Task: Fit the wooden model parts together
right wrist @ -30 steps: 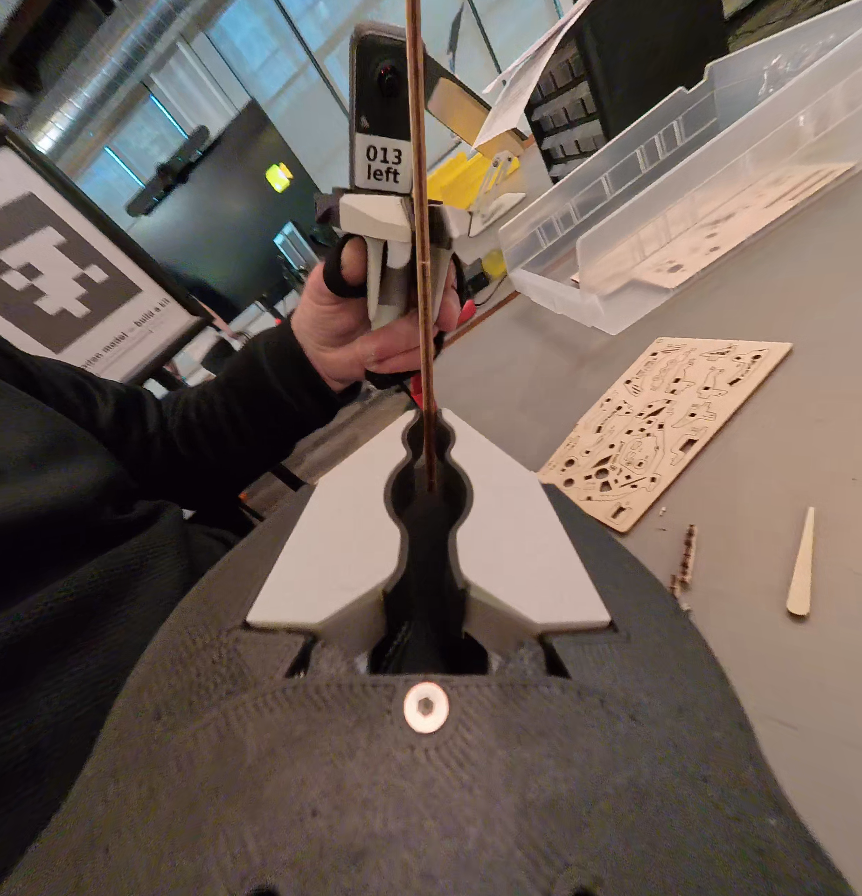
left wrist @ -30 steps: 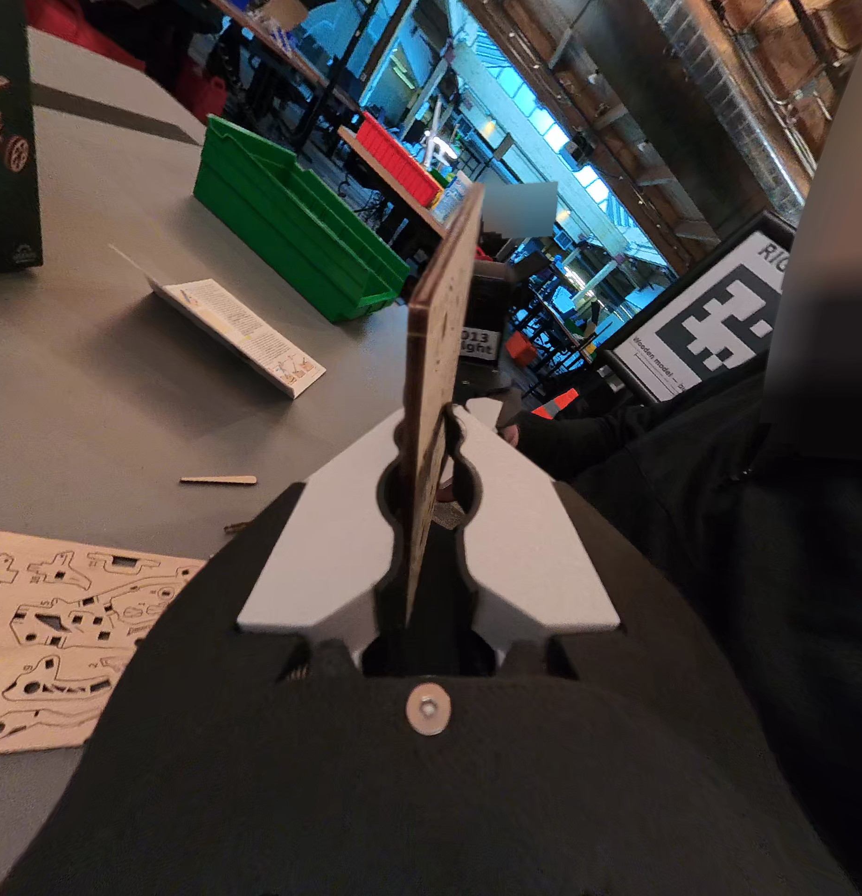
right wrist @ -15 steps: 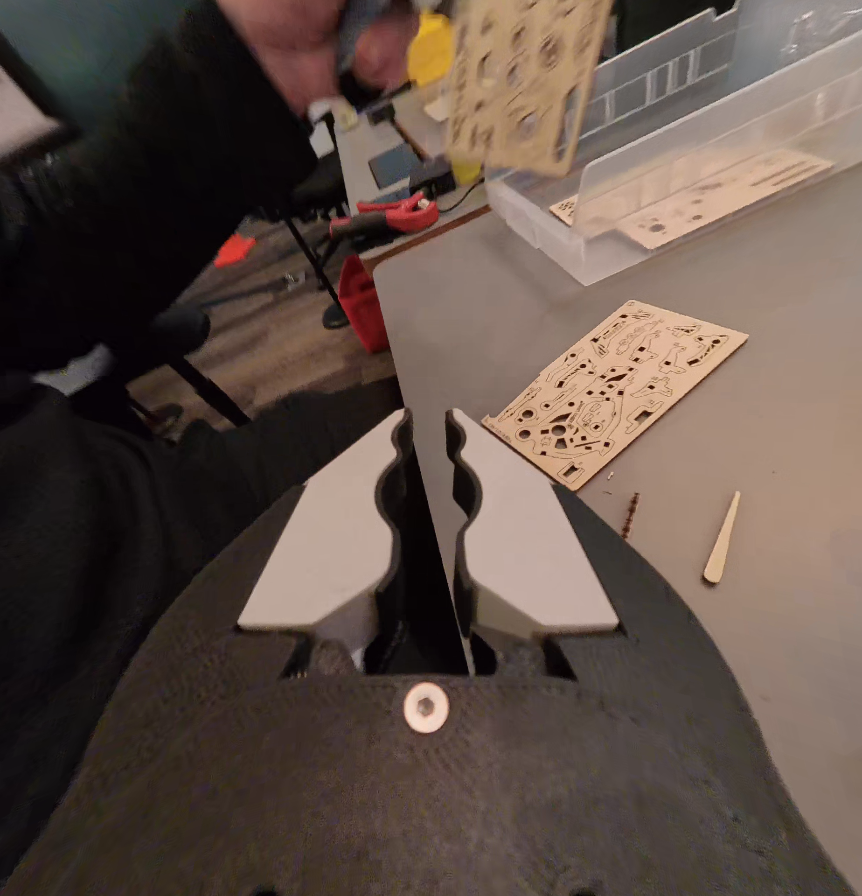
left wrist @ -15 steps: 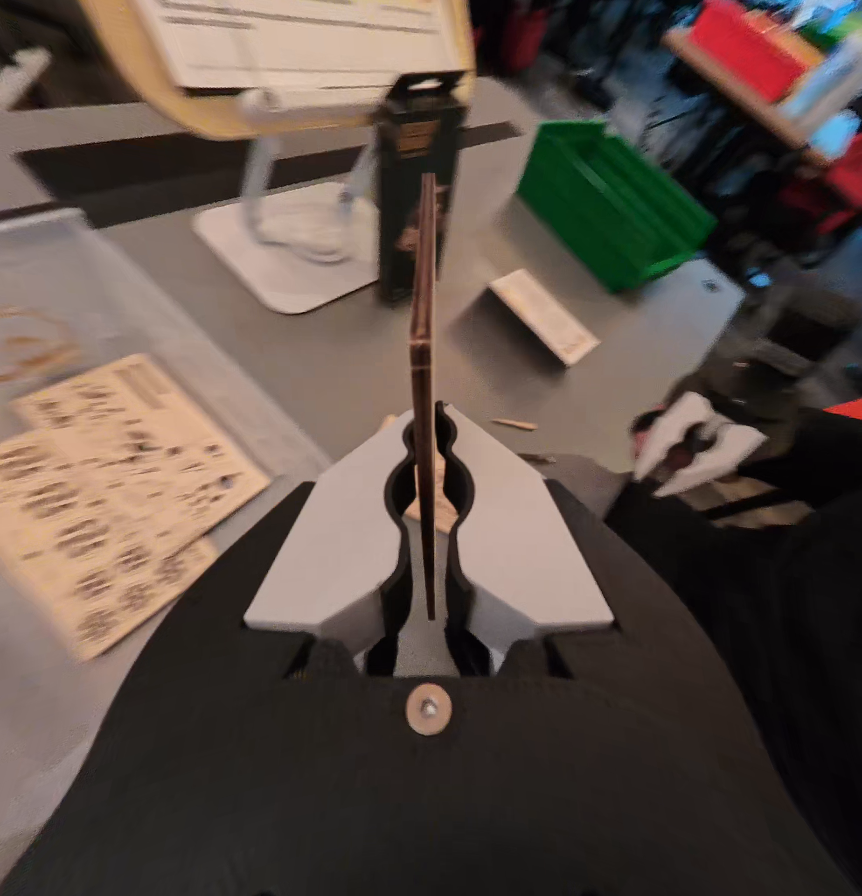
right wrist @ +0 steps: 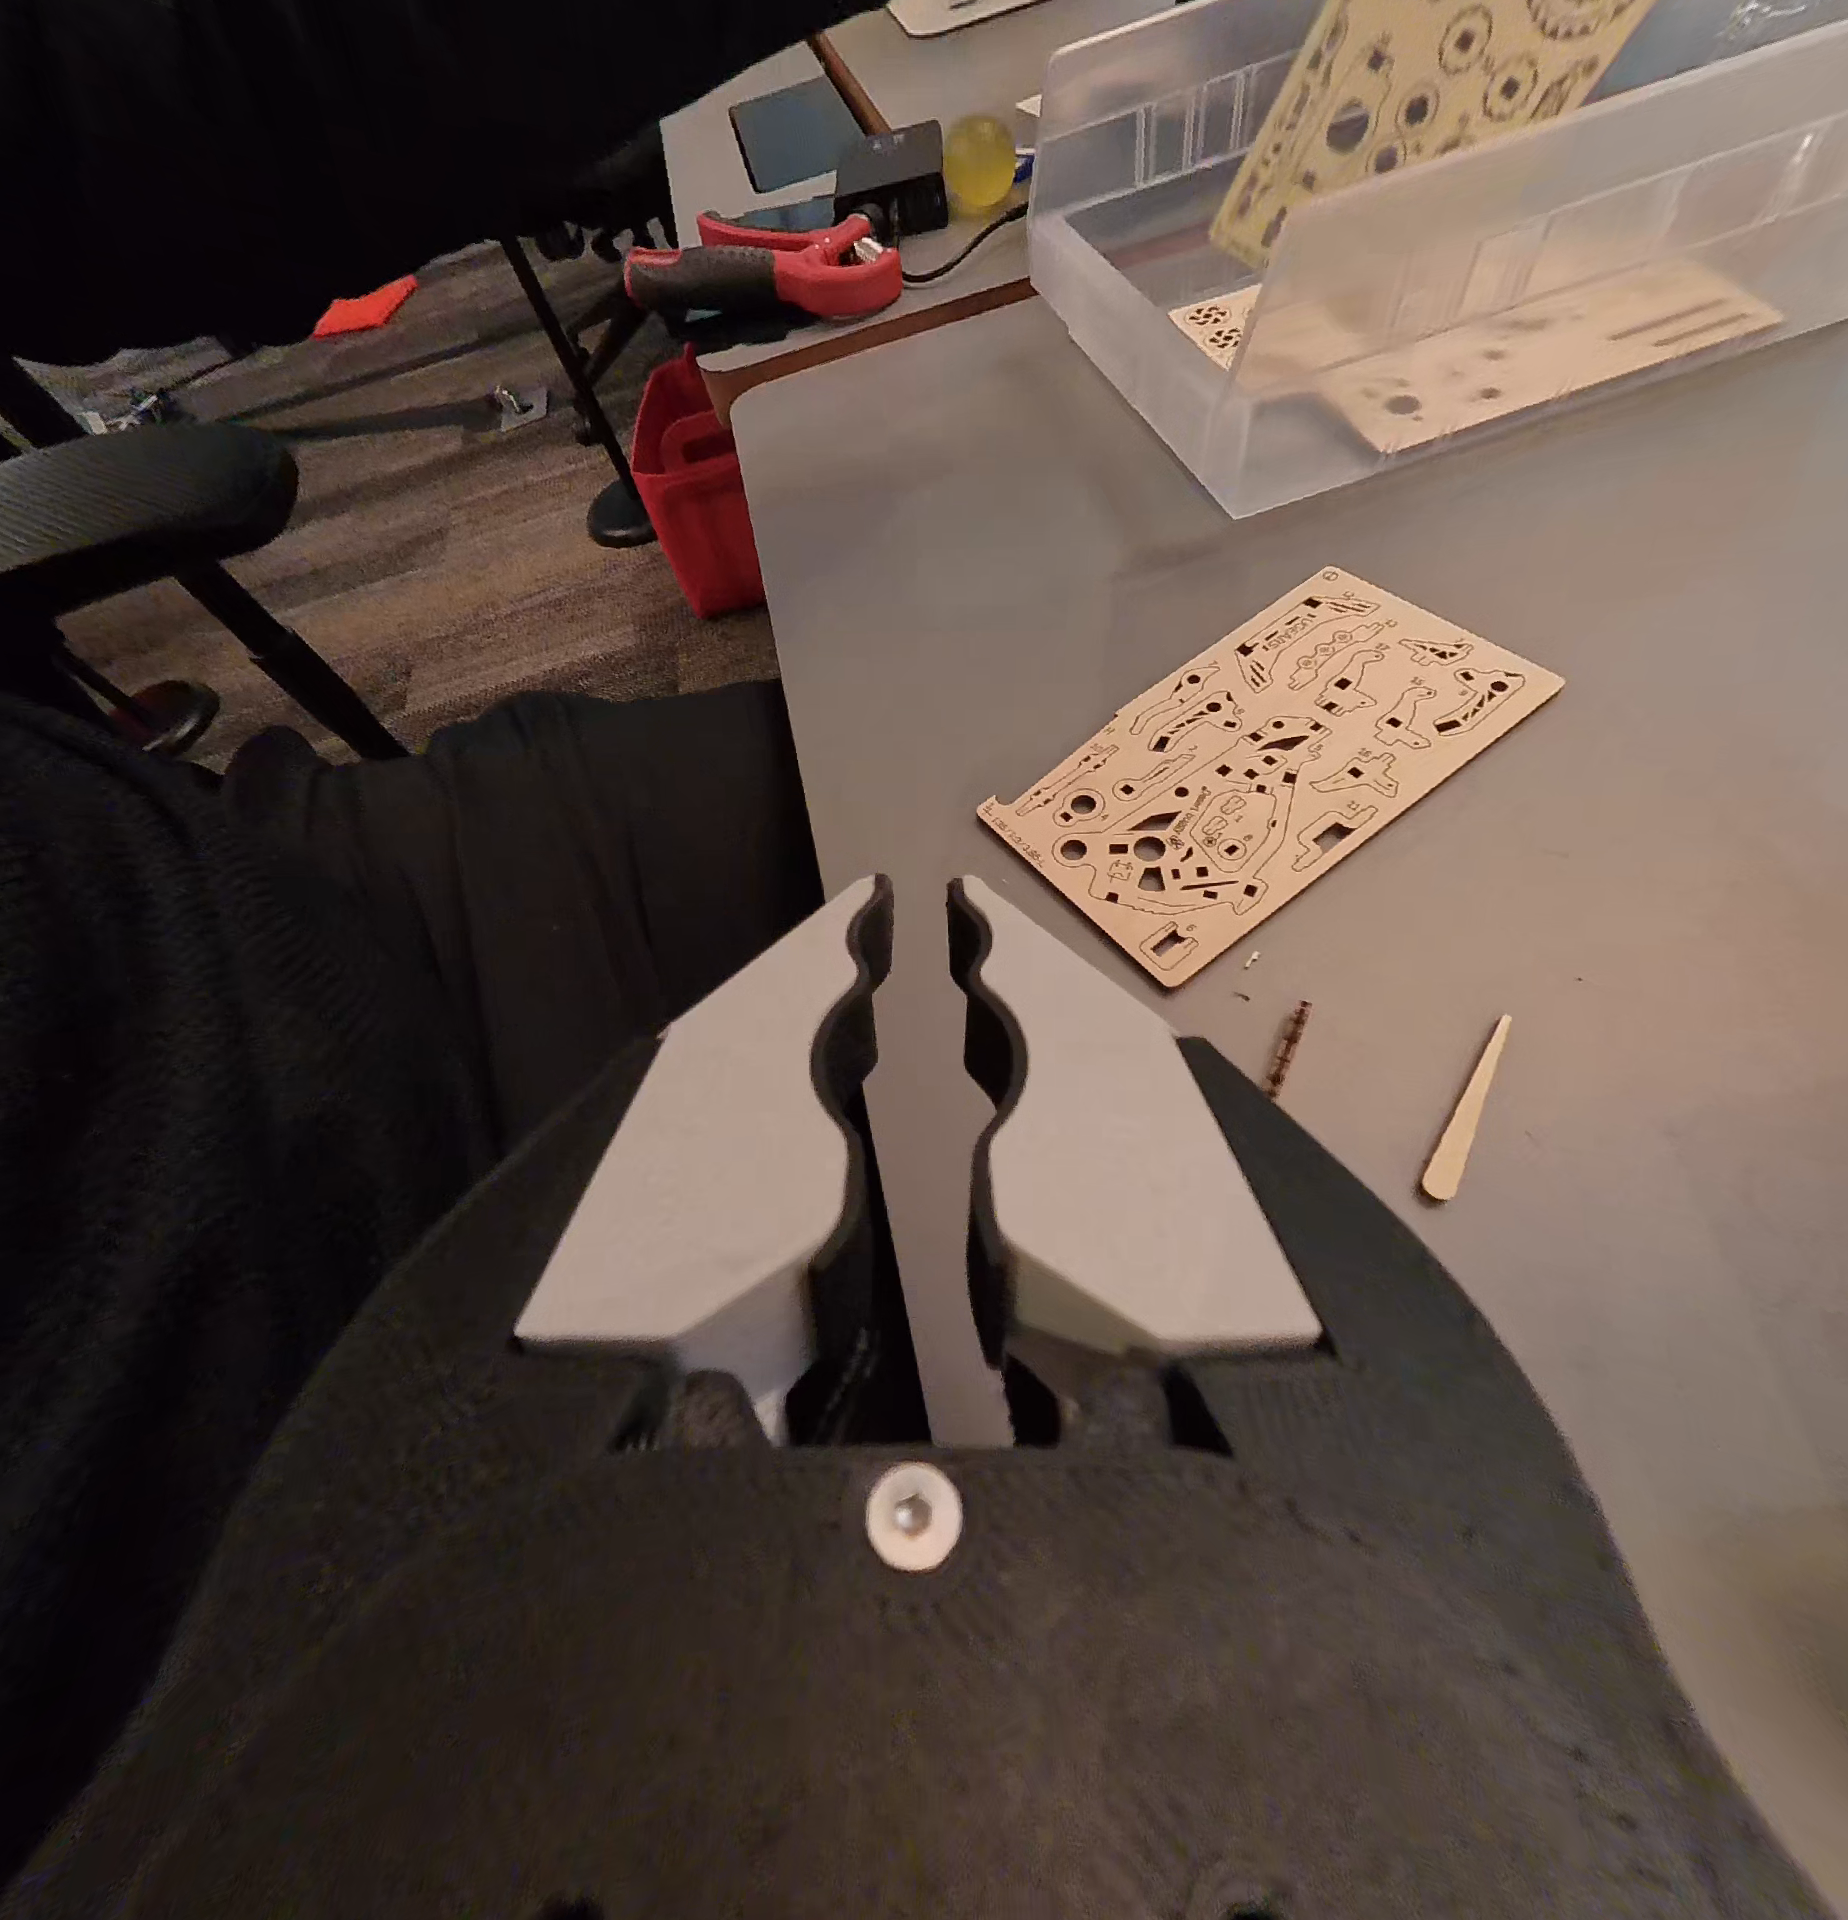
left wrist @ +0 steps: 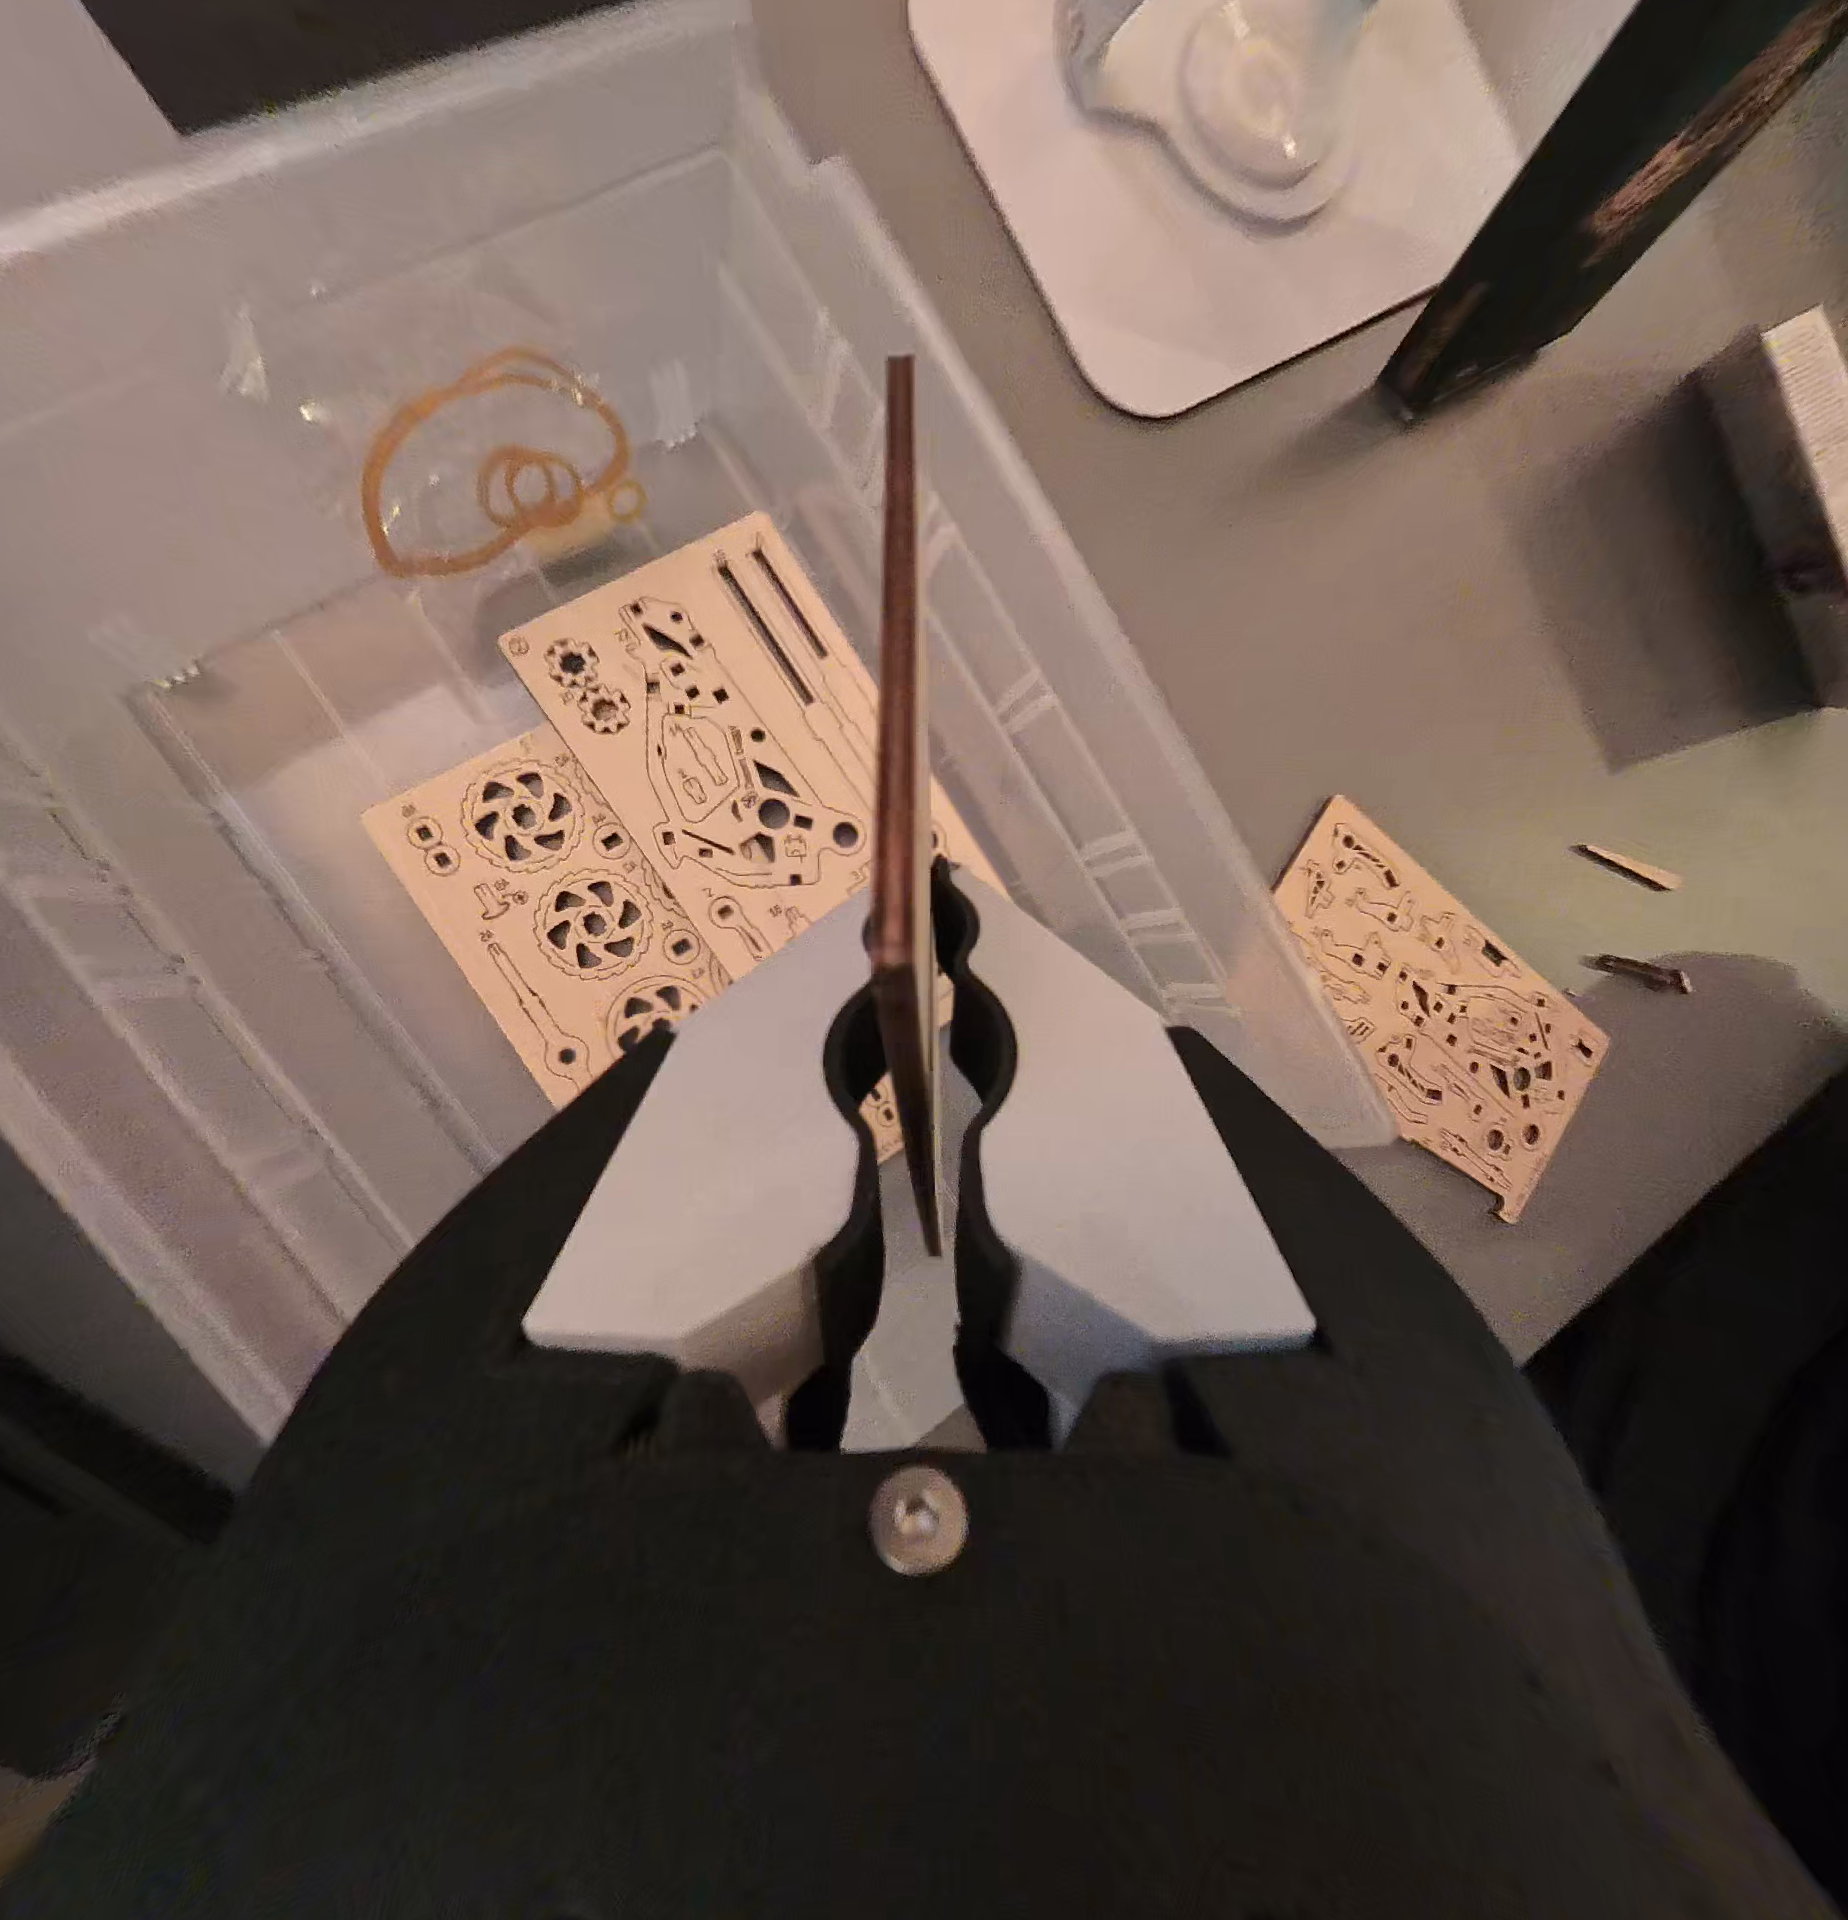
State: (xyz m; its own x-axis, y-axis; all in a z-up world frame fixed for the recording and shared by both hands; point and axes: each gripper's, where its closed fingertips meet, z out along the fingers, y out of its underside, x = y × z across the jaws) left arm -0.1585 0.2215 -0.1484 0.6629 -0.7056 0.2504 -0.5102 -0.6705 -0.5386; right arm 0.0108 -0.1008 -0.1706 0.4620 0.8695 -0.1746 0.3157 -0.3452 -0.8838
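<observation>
My left gripper (left wrist: pixel 907 902) is shut on a thin wooden parts sheet (left wrist: pixel 899 675), seen edge-on, and holds it upright over a clear plastic bin (left wrist: pixel 276 260). Two more cut sheets (left wrist: pixel 608 831) lie flat in the bin. In the right wrist view the held sheet (right wrist: pixel 1419 94) stands tilted above the bin (right wrist: pixel 1522 260). My right gripper (right wrist: pixel 918 899) is open and empty above the table's near left edge. Another parts sheet (right wrist: pixel 1273 769) lies flat on the grey table beside the bin; it also shows in the left wrist view (left wrist: pixel 1439 1018).
A pale wooden wedge (right wrist: pixel 1465 1112) and a small dark piece (right wrist: pixel 1289 1044) lie near the flat sheet. Rubber bands (left wrist: pixel 494 488) lie in the bin. A white stand base (left wrist: pixel 1211 208), a black box (left wrist: pixel 1585 208) and a booklet (left wrist: pixel 1824 499) stand behind. A red clamp (right wrist: pixel 785 270) lies beyond the table. Tip to tip, the grippers are about 35 centimeters apart.
A second ago both grippers gripped the sheet together. My right gripper has opened, let go and drawn back. My left gripper has swung the sheet over to the clear bin.
</observation>
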